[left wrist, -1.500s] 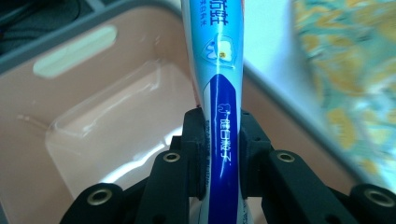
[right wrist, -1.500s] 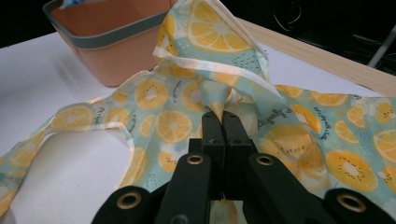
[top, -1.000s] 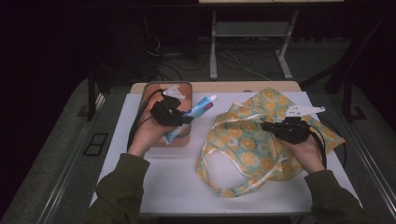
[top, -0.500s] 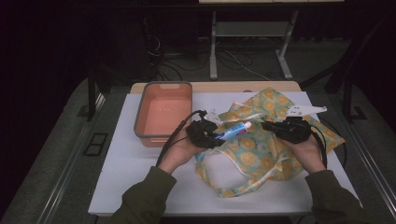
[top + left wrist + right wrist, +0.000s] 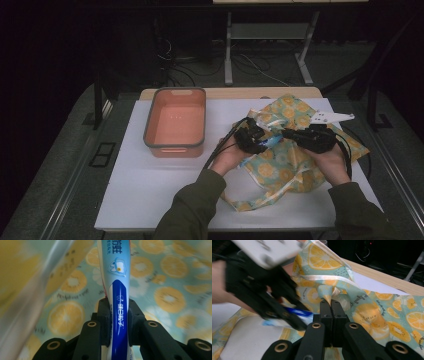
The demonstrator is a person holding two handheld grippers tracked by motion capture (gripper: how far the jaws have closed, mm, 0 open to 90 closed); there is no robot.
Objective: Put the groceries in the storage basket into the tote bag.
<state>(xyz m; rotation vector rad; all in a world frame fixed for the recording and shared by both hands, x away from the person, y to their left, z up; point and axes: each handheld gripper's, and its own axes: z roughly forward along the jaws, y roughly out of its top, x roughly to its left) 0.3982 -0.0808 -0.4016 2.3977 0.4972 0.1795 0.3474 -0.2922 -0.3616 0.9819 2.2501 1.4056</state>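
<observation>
On the white table (image 5: 150, 185) in the high view, an orange tray (image 5: 175, 123) is seen at the left and a lemon-print cloth bag (image 5: 292, 165) at the right. The left gripper (image 5: 257, 141) is held over the bag's left part with a blue toothpaste tube (image 5: 270, 141) in it, the tube pointed toward the right gripper (image 5: 294, 135), which is set close beside it over the bag. The tray is well apart from both.

Along the left gripper view, the 2 jaws of the left gripper (image 5: 119, 320) are seen pinched on the toothpaste tube (image 5: 117, 277), which runs up and away over the lemon print of the bag (image 5: 170, 297). A blurred pale strap (image 5: 37, 295) crosses at the left.

Along the right gripper view, the jaws of the right gripper (image 5: 331, 308) are pressed together on a fold of the bag (image 5: 327, 293) at its white-trimmed edge. The left gripper (image 5: 272, 302) is seen blurred at the left, the tube (image 5: 297, 313) in it, just beside the right jaws.
</observation>
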